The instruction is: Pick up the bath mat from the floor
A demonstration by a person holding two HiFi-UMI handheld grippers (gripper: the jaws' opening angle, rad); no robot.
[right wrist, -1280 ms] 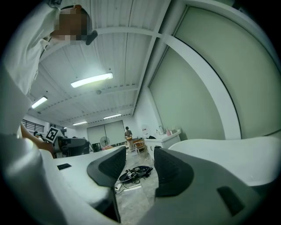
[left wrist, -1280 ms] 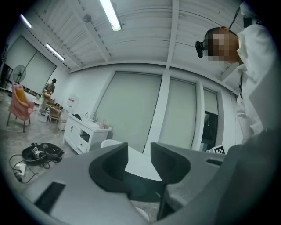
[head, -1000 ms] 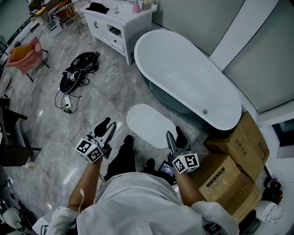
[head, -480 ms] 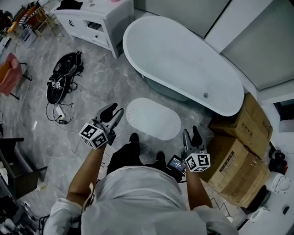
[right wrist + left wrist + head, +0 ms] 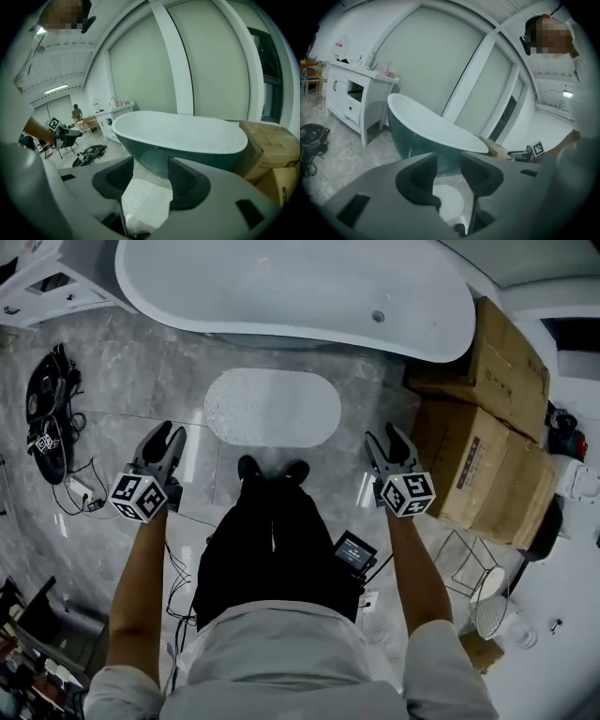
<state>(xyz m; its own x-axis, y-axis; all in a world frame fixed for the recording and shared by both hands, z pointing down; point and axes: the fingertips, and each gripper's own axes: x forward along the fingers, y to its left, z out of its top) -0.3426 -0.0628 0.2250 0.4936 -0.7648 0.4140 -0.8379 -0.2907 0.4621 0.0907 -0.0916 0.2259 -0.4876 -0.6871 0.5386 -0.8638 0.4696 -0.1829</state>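
A white oval bath mat [image 5: 272,408] lies flat on the grey marble floor in front of the bathtub [image 5: 300,282], just beyond the person's black shoes. In the head view my left gripper [image 5: 167,439] hangs to the mat's left and my right gripper [image 5: 389,440] to its right, both well above the floor. Both stand open with nothing between the fingers. The mat [image 5: 449,204] shows through the left jaws in the left gripper view, and the mat [image 5: 146,202] through the right jaws in the right gripper view.
Stacked cardboard boxes [image 5: 487,418] stand at the right beside the tub. A black device with cables [image 5: 45,418] lies on the floor at the left. A white cabinet [image 5: 47,282] stands at the top left. A wire rack [image 5: 469,587] sits at the lower right.
The view has swung down and squared up over the mat. Both grippers have moved apart and forward and now flank the mat. The mat has not moved.
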